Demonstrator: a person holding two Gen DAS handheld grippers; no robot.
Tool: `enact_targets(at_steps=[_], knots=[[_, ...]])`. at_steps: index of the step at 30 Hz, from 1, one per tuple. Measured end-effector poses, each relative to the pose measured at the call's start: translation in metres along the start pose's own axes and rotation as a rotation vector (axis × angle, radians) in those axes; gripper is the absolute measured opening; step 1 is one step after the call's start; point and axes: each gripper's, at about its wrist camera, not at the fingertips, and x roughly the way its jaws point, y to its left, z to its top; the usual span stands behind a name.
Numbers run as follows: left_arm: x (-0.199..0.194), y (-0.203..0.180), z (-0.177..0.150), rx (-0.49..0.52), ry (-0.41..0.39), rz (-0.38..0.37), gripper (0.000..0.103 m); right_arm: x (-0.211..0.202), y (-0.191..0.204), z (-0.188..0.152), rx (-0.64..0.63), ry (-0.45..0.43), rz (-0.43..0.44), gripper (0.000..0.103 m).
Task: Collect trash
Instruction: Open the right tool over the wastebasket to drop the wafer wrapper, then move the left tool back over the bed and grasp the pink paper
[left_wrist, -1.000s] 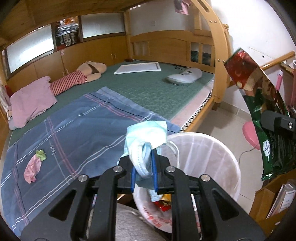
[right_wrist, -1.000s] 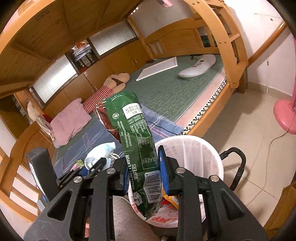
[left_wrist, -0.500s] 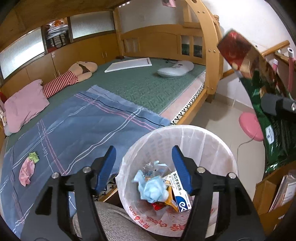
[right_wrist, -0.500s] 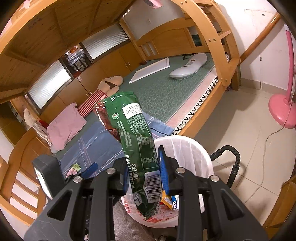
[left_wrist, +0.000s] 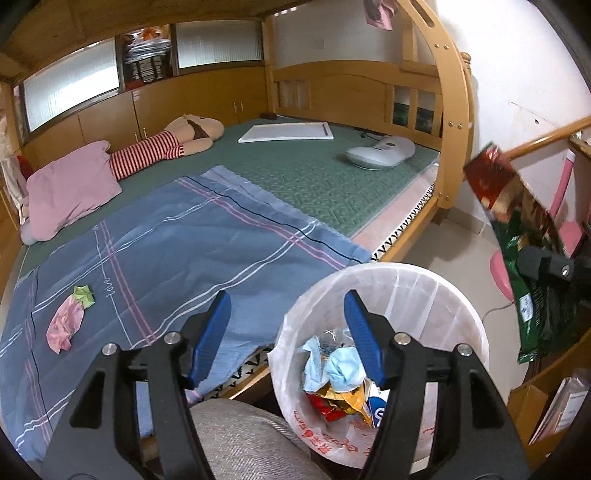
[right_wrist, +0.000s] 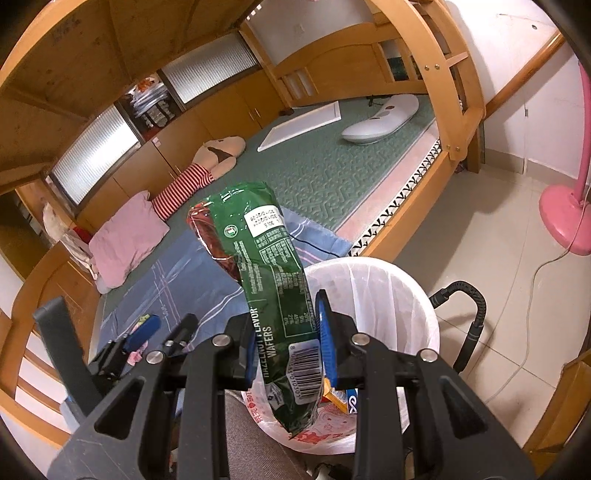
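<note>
left claw (left_wrist: 286, 338): spread wide, empty, above bin (left_wrist: 436, 280) rim | right claw (right_wrist: 284, 341): clamped on wafer wrapper (right_wrist: 266, 266), bin (right_wrist: 388, 295) at 1 o'clock | advice: centre wrapper over opening, release low | remaining: crumpled paper (left_wrist: 68, 317) on bed, 9 o'clock
</note>
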Motion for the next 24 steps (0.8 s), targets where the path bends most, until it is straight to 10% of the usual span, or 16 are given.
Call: enact_targets(at_steps=[11,15,24], knots=[[-0.006,0.015,0.0,-0.025,-0.011,0.01,0.064,0.031,-0.008,-0.003,0.009,0.068,-0.039,0.032],[-0.009,0.017,0.001,-0.026,-0.017,0.015,0.064,0.033,-0.01,-0.005,0.02,0.058,-0.062,0.072],[-0.007,0.036,-0.005,-0.04,-0.016,0.052,0.065,0.03,-0.002,-0.006,-0.009,0.039,-0.065,0.072]])
